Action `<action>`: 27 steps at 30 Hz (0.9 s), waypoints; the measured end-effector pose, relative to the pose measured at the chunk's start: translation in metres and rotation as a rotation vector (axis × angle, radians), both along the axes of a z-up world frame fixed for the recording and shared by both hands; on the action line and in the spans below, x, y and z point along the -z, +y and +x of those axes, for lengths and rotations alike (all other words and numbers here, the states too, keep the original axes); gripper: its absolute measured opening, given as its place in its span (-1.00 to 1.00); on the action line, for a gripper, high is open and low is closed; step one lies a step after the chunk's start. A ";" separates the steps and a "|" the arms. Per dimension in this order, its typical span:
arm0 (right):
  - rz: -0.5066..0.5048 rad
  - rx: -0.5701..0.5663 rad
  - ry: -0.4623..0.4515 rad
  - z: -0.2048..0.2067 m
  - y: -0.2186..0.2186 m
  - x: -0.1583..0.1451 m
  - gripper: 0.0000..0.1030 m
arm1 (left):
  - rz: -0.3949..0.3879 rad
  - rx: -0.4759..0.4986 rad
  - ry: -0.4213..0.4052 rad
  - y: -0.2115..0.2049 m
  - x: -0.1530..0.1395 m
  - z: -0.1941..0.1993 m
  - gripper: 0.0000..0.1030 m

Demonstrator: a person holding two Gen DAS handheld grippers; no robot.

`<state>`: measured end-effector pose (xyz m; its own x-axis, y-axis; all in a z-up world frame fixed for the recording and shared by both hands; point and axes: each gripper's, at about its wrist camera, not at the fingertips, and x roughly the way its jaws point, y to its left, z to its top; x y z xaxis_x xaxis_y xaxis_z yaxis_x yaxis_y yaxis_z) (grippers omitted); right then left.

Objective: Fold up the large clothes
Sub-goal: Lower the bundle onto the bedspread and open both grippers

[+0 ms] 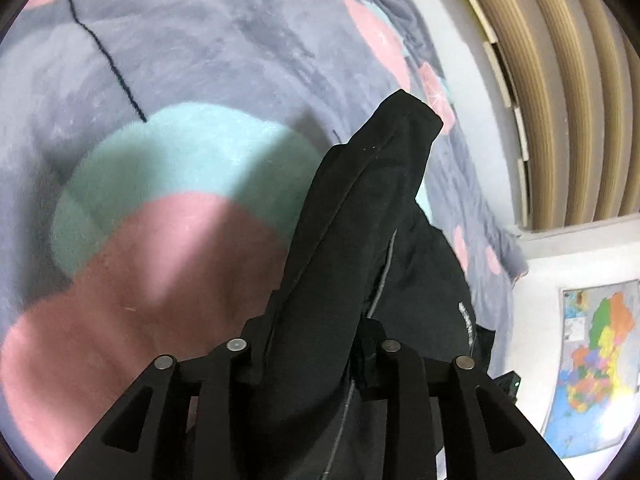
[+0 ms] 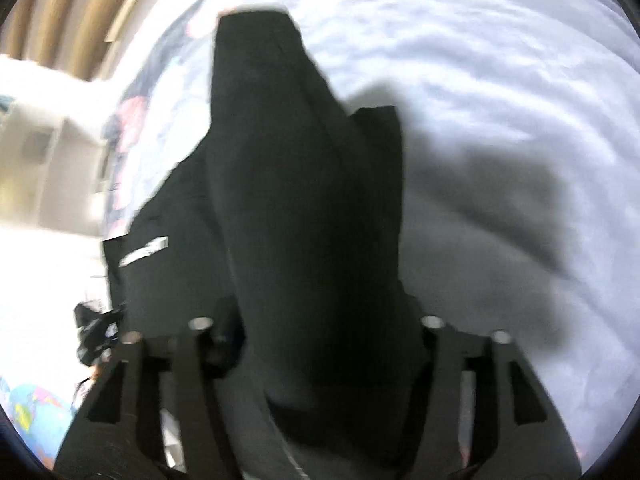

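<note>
Left wrist view: your left gripper [image 1: 310, 354] has a thick fold of the black garment [image 1: 360, 216] running between its fingers, and the cloth fills the gap. You cannot tell from this angle whether the pads press on it or merely flank it. The garment rises away from the gripper in a tapered bundle above the bed, whose blanket [image 1: 168, 80] is grey with pink and mint shapes. A pale seam line and a small white label show on the part of the garment that hangs to the right. Beyond the bed edge you see tan curtains [image 1: 560, 92] and a coloured map [image 1: 596, 360] on the wall.

Right wrist view, which is blurred: your right gripper [image 2: 320, 344] likewise has a broad bunch of the same garment between its fingers, filling the gap; grip or no grip is not readable. The cloth stands up over a pale, wrinkled stretch of the bed and casts a dark shadow to the right.
</note>
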<state>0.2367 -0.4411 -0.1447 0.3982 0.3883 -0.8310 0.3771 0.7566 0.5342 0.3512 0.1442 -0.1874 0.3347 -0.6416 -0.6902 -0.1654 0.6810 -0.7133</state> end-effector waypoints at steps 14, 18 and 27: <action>-0.382 -0.043 -0.084 -0.062 0.018 -0.072 0.56 | 0.349 0.047 -0.230 -0.001 -0.115 -0.035 -0.22; -0.354 -0.143 -0.065 -0.038 0.075 -0.054 0.55 | 0.425 0.145 -0.253 -0.047 -0.116 -0.041 -0.21; -0.413 -0.181 0.031 -0.017 0.102 -0.009 0.62 | 0.488 0.246 -0.141 -0.077 -0.053 -0.044 -0.22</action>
<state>0.2201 -0.3390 -0.1357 0.3269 0.0830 -0.9414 0.2299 0.9592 0.1644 0.3068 0.0675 -0.1348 0.3262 -0.3305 -0.8856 0.1146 0.9438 -0.3100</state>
